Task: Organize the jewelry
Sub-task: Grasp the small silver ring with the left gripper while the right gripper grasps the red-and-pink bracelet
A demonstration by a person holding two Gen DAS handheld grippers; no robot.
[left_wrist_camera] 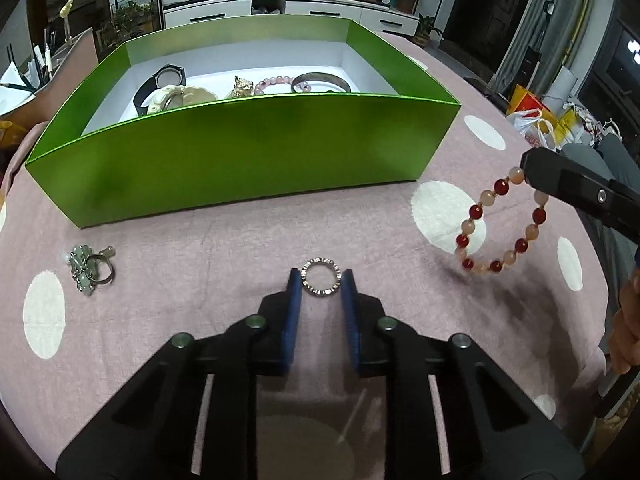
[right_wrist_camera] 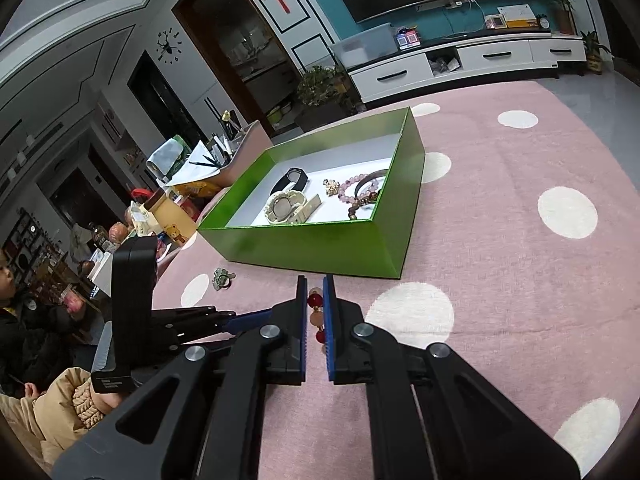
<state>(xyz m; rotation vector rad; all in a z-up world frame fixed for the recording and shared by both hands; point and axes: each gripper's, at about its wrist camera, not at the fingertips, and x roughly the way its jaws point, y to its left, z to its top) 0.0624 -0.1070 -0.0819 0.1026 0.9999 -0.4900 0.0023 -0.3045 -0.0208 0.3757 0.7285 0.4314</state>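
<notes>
Well to the left of your left tongs (left_wrist_camera: 321, 276), a cluster of rings with a pale green charm (left_wrist_camera: 90, 268) lies on the pink spotted cloth of the bench (left_wrist_camera: 200, 264), not yet gathered; it sits just in front of the green box's (left_wrist_camera: 248, 152) near left corner, an easy reach for that hand later. Your left tongs point down at the cloth with the small stone-set ring (left_wrist_camera: 321, 279) lying flat between the blue pads (left_wrist_camera: 295, 292); the pads stand at the ring's two sides, touching or all but touching, and I cannot tell whether they press it yet, so I read this as a grip being made, not one made; the ring is still on the bench. Beyond these tongs the box stands open-topped, and inside it already lie a black watch (left_wrist_camera: 162, 84), a cream watch (left_wrist_camera: 180, 98), a gold charm (left_wrist_camera: 243, 87), a pink bead bracelet (left_wrist_camera: 276, 82) and a dark bangle (left_wrist_camera: 320, 80); they line the white floor side by side, which suggests the box is where everything goes. To the right, your right tongs (right_wrist_camera: 315, 304) are clenched on the red-and-peach bead bracelet (left_wrist_camera: 502, 226), pinching one stretch of beads so the loop hangs free, clear of the cloth and short of the box's near right corner; held that way it should drop in cleanly once over the rim.
</notes>
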